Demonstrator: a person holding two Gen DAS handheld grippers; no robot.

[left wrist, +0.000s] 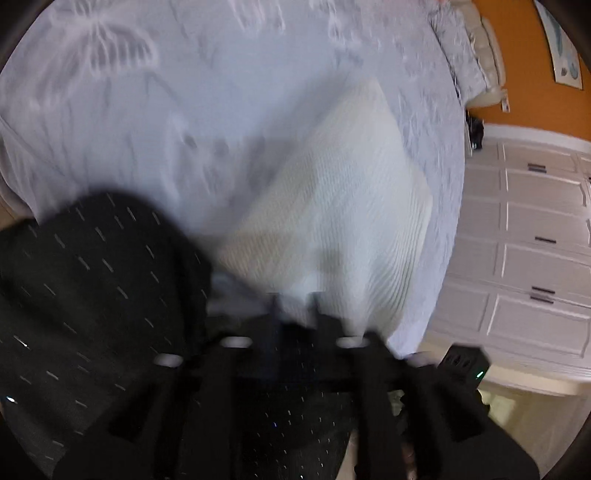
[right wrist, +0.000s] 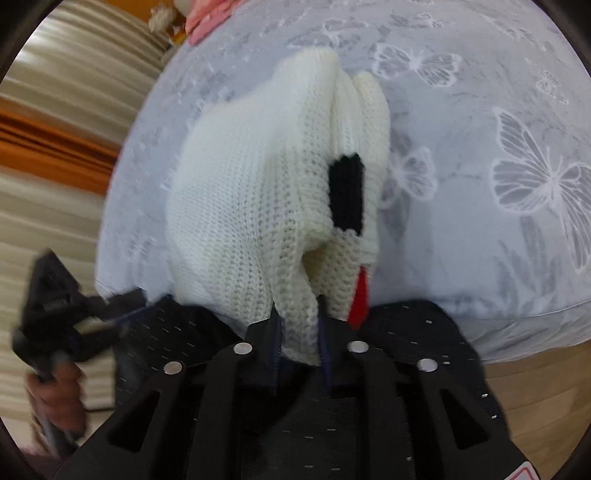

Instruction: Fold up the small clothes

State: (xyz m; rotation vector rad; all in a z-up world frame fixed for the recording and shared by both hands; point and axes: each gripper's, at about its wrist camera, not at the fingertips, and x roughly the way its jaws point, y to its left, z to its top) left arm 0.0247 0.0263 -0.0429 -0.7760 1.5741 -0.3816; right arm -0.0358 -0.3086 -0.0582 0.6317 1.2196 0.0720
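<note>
A white knit garment (right wrist: 255, 192) with a black patch (right wrist: 345, 192) and a red bit (right wrist: 360, 295) lies folded on the pale butterfly-print bedspread (right wrist: 498, 129). My right gripper (right wrist: 299, 332) is shut on its near edge. In the left wrist view the same white knit garment (left wrist: 343, 206) lies ahead, blurred by motion. My left gripper (left wrist: 295, 306) sits at its near edge with white fabric between the fingers. The left gripper also shows in the right wrist view (right wrist: 122, 302), at the garment's left corner.
A black garment with white dashes (left wrist: 88, 288) lies at the bed's near edge under both grippers. White cabinet doors (left wrist: 535, 240) and an orange wall (left wrist: 528, 55) stand to the right. Pillows (left wrist: 469, 55) lie at the far right, pink fabric (right wrist: 207, 18) at the far left.
</note>
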